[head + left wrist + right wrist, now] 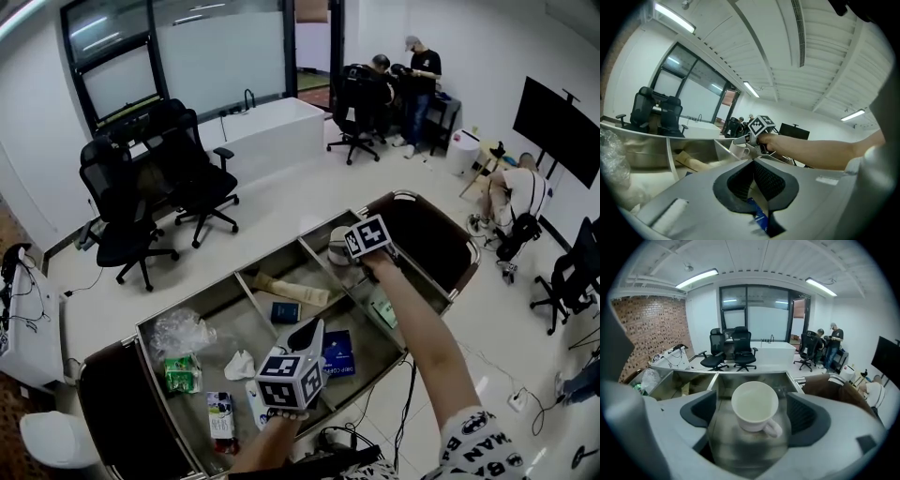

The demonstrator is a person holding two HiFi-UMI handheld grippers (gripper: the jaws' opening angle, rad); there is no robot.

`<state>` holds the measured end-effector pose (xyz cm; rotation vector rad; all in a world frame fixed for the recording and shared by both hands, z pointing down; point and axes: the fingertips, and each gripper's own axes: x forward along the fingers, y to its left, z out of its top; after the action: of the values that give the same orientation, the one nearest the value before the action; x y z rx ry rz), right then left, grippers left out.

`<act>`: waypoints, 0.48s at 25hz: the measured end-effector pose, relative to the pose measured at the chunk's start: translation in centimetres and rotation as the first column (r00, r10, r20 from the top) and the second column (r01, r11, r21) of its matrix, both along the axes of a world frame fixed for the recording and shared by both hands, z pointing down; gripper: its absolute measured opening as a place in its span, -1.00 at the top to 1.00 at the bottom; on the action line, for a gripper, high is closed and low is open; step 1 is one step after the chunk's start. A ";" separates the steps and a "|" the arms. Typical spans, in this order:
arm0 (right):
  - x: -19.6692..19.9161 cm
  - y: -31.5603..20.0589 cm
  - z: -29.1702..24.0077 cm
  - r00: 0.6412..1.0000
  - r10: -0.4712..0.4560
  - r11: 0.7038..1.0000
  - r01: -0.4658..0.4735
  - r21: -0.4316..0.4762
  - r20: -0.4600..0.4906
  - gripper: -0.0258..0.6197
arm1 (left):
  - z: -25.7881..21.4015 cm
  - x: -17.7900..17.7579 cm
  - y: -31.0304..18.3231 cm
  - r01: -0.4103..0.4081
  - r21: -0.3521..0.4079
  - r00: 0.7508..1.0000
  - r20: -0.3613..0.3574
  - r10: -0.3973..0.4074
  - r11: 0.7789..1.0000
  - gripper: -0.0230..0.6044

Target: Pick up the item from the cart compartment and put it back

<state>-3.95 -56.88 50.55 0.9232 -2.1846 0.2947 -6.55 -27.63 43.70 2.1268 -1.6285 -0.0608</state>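
Note:
A white mug point(754, 404) sits in the far right compartment of the metal cart point(190, 302), its handle turned toward me. My right gripper point(753, 414) is lowered around it, open. Its dark pads point(700, 410) stand clear of the mug on both sides. In the head view the mug point(337, 247) shows just past the right gripper point(344, 249). My left gripper point(307, 335) hovers over the middle compartment, shut and empty. The left gripper view looks past its closed jaws at the right gripper point(740, 139) and the mug point(737, 149).
The cart's other compartments hold a clear plastic bag point(178, 330), a green packet point(183, 372), a blue book point(337, 352), a tan object point(291, 289) and a small carton point(221, 412). Black office chairs point(141, 187) and a white counter point(267, 131) stand beyond. People point(412, 75) are at the back.

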 end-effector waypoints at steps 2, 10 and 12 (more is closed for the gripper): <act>-0.1 -0.8 0.6 1.000 0.018 1.000 -0.018 0.005 -0.014 -0.58 | 0.0 -0.4 0.1 0.010 0.001 1.000 -0.002 -0.010 1.000 0.97; -0.6 -2.2 2.5 0.998 0.037 0.999 -0.038 -0.028 -0.044 -0.63 | 0.3 -0.6 0.0 0.024 0.001 1.000 -0.013 -0.024 1.000 0.97; -0.8 -2.1 2.8 0.998 0.027 0.999 -0.028 -0.037 -0.049 -0.63 | 0.4 -0.4 0.1 0.027 -0.001 1.000 -0.014 -0.027 1.000 0.97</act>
<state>-4.79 -58.93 53.38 0.9307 -2.1161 0.3225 -7.00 -27.52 44.11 2.0991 -1.6483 -0.0833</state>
